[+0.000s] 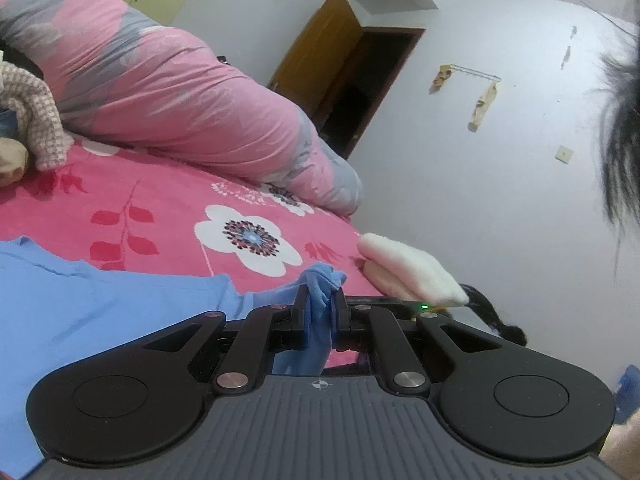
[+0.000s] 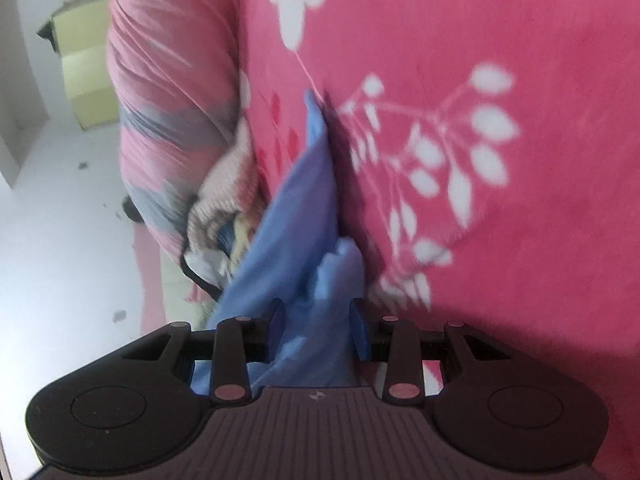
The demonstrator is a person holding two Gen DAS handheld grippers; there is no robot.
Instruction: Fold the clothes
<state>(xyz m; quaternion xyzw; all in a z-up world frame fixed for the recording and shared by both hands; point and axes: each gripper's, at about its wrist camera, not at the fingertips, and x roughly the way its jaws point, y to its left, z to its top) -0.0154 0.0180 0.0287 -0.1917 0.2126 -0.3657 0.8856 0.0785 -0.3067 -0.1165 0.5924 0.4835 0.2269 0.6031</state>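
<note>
A light blue garment (image 1: 100, 312) lies spread on the pink flowered bed sheet (image 1: 160, 200) at the lower left of the left wrist view. My left gripper (image 1: 321, 300) is shut on a bunched edge of it near the bed's edge. In the right wrist view the same blue garment (image 2: 296, 208) rises off the sheet (image 2: 520, 60) in a taut fold and runs back between the fingers. My right gripper (image 2: 316, 312) holds a thick bunch of that cloth, which fills the gap between its blue pads. This view is blurred.
A pink and grey quilt (image 1: 160, 80) is heaped along the far side of the bed. A knit garment (image 1: 40, 120) and other clothes (image 2: 224, 240) lie beside it. Something white and soft (image 1: 400, 268) rests at the bed's edge. A person's dark hair (image 1: 620, 140) hangs at right, and a brown door (image 1: 320, 64) stands open behind.
</note>
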